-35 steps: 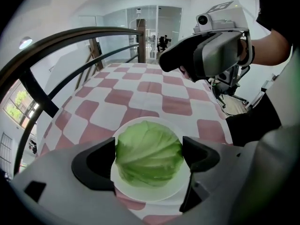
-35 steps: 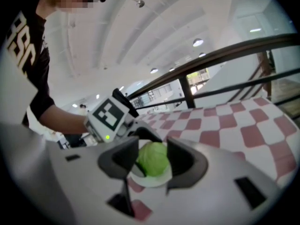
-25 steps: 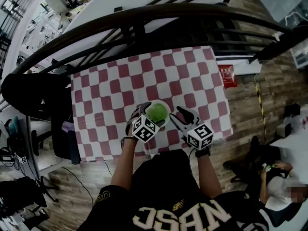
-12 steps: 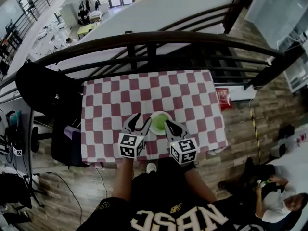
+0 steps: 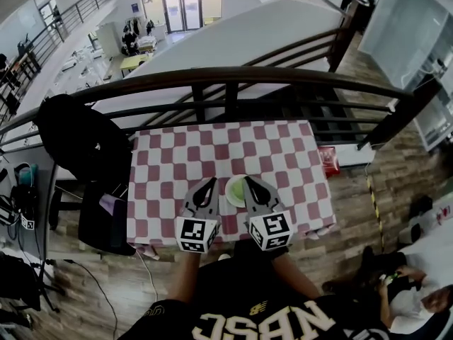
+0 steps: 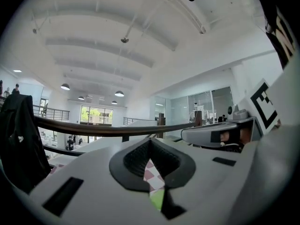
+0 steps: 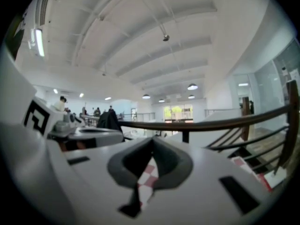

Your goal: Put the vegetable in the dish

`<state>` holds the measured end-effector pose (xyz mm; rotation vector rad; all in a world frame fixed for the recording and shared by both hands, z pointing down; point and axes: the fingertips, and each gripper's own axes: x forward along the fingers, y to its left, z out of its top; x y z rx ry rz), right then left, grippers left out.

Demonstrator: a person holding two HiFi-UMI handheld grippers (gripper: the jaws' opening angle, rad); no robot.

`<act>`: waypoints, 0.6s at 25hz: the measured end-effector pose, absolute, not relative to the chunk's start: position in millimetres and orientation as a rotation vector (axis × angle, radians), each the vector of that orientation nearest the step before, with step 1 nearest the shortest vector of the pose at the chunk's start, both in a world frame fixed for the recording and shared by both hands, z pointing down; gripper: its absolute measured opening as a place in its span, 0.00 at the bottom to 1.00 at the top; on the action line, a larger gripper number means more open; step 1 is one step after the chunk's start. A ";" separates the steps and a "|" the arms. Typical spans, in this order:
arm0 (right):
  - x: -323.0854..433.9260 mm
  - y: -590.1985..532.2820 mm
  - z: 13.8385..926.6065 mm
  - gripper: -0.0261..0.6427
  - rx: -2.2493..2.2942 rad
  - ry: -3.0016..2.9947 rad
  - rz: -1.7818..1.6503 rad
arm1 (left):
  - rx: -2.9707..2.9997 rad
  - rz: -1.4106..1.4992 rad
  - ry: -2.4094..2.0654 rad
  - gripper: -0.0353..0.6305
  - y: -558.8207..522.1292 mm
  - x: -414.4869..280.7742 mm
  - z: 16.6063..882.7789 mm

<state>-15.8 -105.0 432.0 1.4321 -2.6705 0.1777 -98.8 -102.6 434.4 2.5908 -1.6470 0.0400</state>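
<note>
A pale dish (image 5: 229, 195) holding a green vegetable (image 5: 236, 188) stands near the front edge of the red-and-white checked table (image 5: 219, 154). My left gripper (image 5: 209, 183) hangs just left of the dish, shut and empty. Just right of it is my right gripper (image 5: 247, 182), also shut and empty, and it covers the dish's right rim. In the left gripper view the jaws of the left gripper (image 6: 151, 145) meet, with checked cloth and a green sliver (image 6: 157, 198) showing below them. The right gripper view shows the right gripper (image 7: 152, 142) closed over checked cloth (image 7: 147, 178).
A black railing (image 5: 226, 83) runs along the table's far side. A dark jacket (image 5: 78, 140) hangs over a chair (image 5: 102, 218) at the table's left. A red item (image 5: 329, 163) lies on the wooden floor at the right. A person sits at the lower right.
Both grippers have gone from open beside the dish to shut, and have drawn back towards me. The head view has risen, so the table looks smaller. The vegetable stays in the dish.
</note>
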 end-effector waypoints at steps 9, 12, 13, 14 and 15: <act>5.7 -129.0 442.1 0.06 1.504 -2.573 0.179 | 2.560 0.008 -1.693 0.08 -121.8 -115.2 426.9; 8.6 -141.1 443.2 0.06 1.500 -2.562 0.164 | 2.526 -0.005 -1.708 0.08 -134.3 -116.7 435.9; 8.6 -145.0 444.9 0.06 1.494 -2.558 0.164 | 2.514 -0.005 -1.711 0.08 -139.3 -116.8 440.2; 8.3 -148.8 447.5 0.06 1.487 -2.553 0.167 | 2.503 -0.006 -1.712 0.08 -144.5 -116.5 444.2; 8.0 -152.7 450.8 0.06 1.479 -2.547 0.171 | 2.494 -0.007 -1.709 0.08 -149.8 -115.7 447.9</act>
